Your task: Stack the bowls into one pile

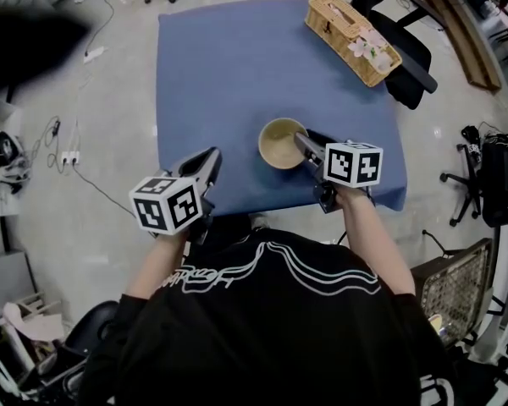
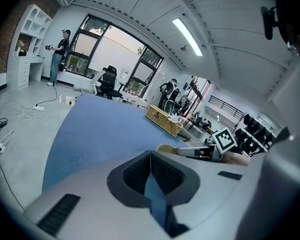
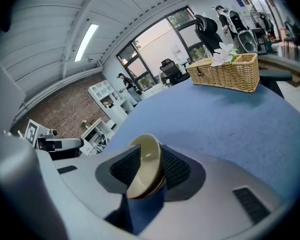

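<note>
**A:** so where's the bowl at, and what are the claws doing?

**B:** The beige bowl sits on the blue table, lower middle of the head view, close to the table's near edge. The right gripper comes in from the right and reaches over the bowl's right rim. In the right gripper view, the rim stands between the two jaws, which are spread a bit rather than squeezing it. There's a darker edge under the rim that might be a second bowl nested in there. Can't say for sure though.

**A:** and the left one?

**B:** The left gripper is lower left of the bowl, apart from it, over the table's near edge. In its own view the pads are pressed together with nothing in them, just blue tabletop showing through below.

**A:** anything else on the table?

**B:** A wicker basket at the upper right corner, well away from the bowl.
</note>
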A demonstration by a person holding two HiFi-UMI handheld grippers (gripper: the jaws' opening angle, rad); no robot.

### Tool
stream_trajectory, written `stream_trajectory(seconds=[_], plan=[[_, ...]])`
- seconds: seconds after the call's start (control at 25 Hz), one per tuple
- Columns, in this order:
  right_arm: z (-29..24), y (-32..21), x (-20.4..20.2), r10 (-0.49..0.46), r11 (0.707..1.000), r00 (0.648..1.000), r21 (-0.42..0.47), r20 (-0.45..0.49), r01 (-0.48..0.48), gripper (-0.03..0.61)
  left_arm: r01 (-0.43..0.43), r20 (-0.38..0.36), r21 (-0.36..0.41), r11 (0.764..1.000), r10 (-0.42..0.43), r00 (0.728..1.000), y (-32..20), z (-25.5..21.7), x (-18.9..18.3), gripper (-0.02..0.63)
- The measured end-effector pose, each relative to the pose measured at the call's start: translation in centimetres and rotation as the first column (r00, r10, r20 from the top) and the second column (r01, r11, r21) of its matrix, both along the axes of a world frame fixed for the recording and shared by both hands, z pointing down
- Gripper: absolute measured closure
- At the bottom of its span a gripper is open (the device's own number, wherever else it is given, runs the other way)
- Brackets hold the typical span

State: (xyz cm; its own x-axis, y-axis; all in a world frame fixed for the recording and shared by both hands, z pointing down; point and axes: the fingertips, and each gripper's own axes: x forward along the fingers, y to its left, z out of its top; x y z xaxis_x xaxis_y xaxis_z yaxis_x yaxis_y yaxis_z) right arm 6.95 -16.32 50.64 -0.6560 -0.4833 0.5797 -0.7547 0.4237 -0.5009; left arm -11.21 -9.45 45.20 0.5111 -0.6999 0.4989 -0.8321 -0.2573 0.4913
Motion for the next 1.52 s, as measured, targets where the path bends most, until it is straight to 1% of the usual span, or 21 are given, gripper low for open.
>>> stream_trajectory(seconds=[0.08,0.16,0.28,0.36,0.44,0.6,0.68,0.8,0.92,1.0,1.08,1.12,1.24,1.4,1.52], plan=[[-0.2,0.2,-0.1,-0.019,1.000,1.000,0.022,0.002,0.019,0.406,-0.004,-0.005,0.000,1.000,0.004,1.000,-0.2,0.1,0.2,0.589],[-0.6,0.3,0.0,-0.035,0.998,0.999,0.051,-0.001,0.035,0.383,-0.007,-0.008,0.002,1.000,0.007,1.000,-0.4,0.2,0.4,0.589],[-1.4,0.5,0.3,-0.064,0.991,0.998,0.118,-0.025,0.067,0.348,-0.011,-0.013,0.006,1.000,0.012,1.000,-0.5,0.1,0.7,0.589],[-2.3,0.8,0.7,-0.085,0.979,0.995,0.178,-0.056,0.094,0.322,-0.015,-0.019,0.010,1.000,0.015,1.000,-0.3,-0.1,1.0,0.589],[-3.6,1.0,1.1,-0.097,0.964,0.993,0.240,-0.070,0.111,0.318,-0.022,-0.025,0.018,1.000,0.022,0.999,-0.3,-0.4,1.3,0.589],[-7.2,1.8,1.7,-0.113,0.929,0.992,0.348,-0.054,0.125,0.319,-0.045,-0.035,0.051,0.998,0.046,0.998,0.2,-1.8,2.2,0.589],[-9.3,2.4,1.9,-0.130,0.909,0.991,0.396,-0.038,0.134,0.333,-0.069,-0.049,0.089,0.994,0.073,0.996,0.6,-3.4,2.8,0.589],[-12.3,3.3,1.6,-0.158,0.884,0.987,0.447,0.016,0.134,0.385,-0.113,-0.064,0.153,0.982,0.124,0.990,1.1,-5.8,3.8,0.589],[-15.1,4.5,0.9,-0.193,0.861,0.978,0.491,0.080,0.130,0.465,-0.135,-0.061,0.184,0.974,0.148,0.987,1.5,-7.6,4.6,0.589],[-16.8,5.4,0.8,-0.221,0.840,0.970,0.525,0.100,0.137,0.512,-0.142,-0.063,0.209,0.967,0.159,0.985,1.7,-8.9,5.0,0.590],[-18.4,6.4,0.8,-0.249,0.820,0.960,0.555,0.126,0.140,0.532,-0.148,-0.068,0.245,0.958,0.169,0.983,1.8,-10.4,5.5,0.589],[-19.1,6.8,1.0,-0.260,0.815,0.954,0.564,0.147,0.136,0.540,-0.149,-0.068,0.265,0.953,0.173,0.983,1.9,-11.1,5.7,0.590],[-20.4,8.0,1.4,-0.286,0.808,0.937,0.576,0.199,0.125,0.551,-0.158,-0.065,0.314,0.936,0.188,0.980,2.6,-12.6,6.6,0.590],[-20.9,9.0,1.6,-0.310,0.785,0.935,0.602,0.174,0.148,0.552,-0.180,-0.052,0.345,0.921,0.210,0.976,3.3,-13.5,7.5,0.589],[-21.4,9.5,1.4,-0.315,0.782,0.932,0.606,0.180,0.147,0.552,-0.183,-0.046,0.355,0.917,0.213,0.976,3.8,-14.0,7.5,0.590]])
